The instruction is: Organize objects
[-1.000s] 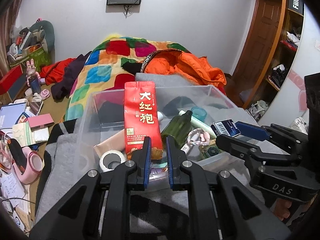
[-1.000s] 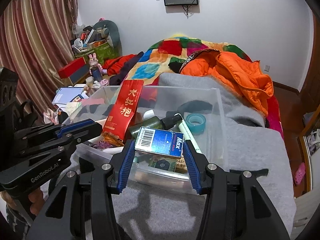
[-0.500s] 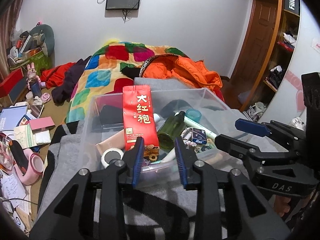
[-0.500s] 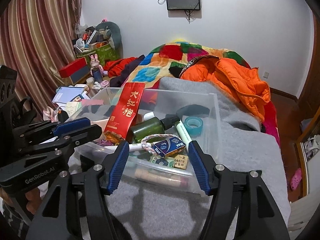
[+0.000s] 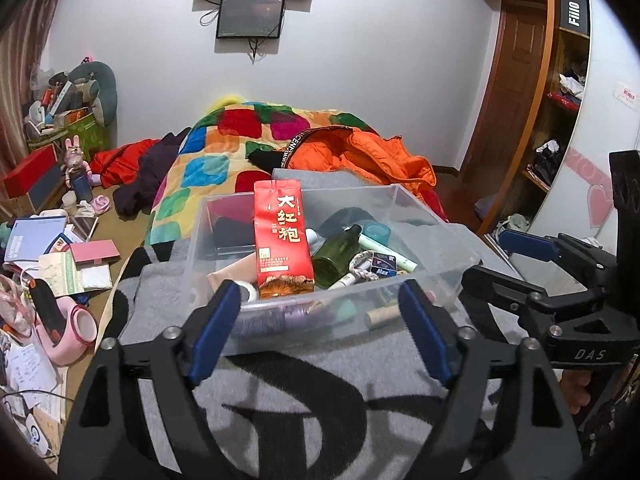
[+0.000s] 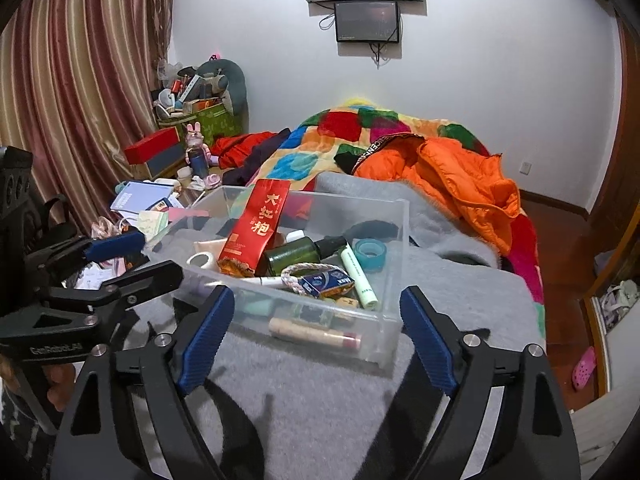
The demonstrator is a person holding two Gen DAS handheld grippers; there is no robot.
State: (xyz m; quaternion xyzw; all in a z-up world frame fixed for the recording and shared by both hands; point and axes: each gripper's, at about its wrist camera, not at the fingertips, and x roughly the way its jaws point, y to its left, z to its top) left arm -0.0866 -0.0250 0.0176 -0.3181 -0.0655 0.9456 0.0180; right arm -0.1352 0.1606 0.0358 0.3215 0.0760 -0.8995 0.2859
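Clear plastic blurs whatever lies low in the bin [image 5: 436, 276]; your red pouch [image 5: 282, 240] leans inside, the blue box [image 6: 326, 283] lies among bottles. Your left gripper [image 5: 320, 322] and right gripper [image 6: 316, 326] tilt downward before the bin, jaws opening, empty.

In front of me a clear plastic bin [image 6: 394, 216] sits on the grey blanket. Inside it my red tea packet [image 5: 282, 236] stands nearly upright, leaning on the clutter. Beside it a dark green bottle [image 6: 298, 254] lies on its side, a blue Max box [image 6: 326, 282] rests flat near a braided rope ring [image 6: 308, 270], and a teal tape roll [image 6: 370, 254] sits toward the back right.
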